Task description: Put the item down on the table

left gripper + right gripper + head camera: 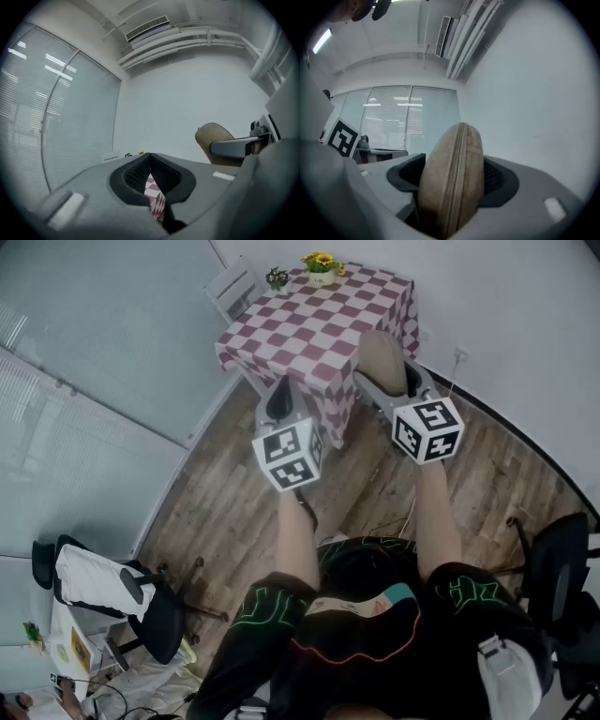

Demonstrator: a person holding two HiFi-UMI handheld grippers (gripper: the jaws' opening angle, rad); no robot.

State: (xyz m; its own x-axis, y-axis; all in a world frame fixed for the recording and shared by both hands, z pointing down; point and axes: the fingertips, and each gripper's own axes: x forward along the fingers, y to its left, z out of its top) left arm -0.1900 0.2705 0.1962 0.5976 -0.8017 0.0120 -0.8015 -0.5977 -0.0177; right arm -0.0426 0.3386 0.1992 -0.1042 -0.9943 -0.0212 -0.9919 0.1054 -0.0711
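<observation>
A tan oval zip case (452, 180) stands on edge between the jaws of my right gripper (454, 164), which is shut on it with both pads pressing its sides. In the head view the case (382, 357) sticks out of the right gripper (386, 371), held in the air over the near right edge of the table (309, 329), which wears a red-and-white checked cloth. My left gripper (279, 395) hovers beside it near the table's front edge. Its jaws are shut with nothing in them (150, 157). The left gripper view also catches the case (213, 140).
A pot of yellow flowers (321, 266) and a small dark plant (277, 277) stand at the table's far edge, with a white chair (232, 287) behind. Glass walls with blinds run along the left. Office chairs stand at lower left (141, 606) and right (553, 563) on the wood floor.
</observation>
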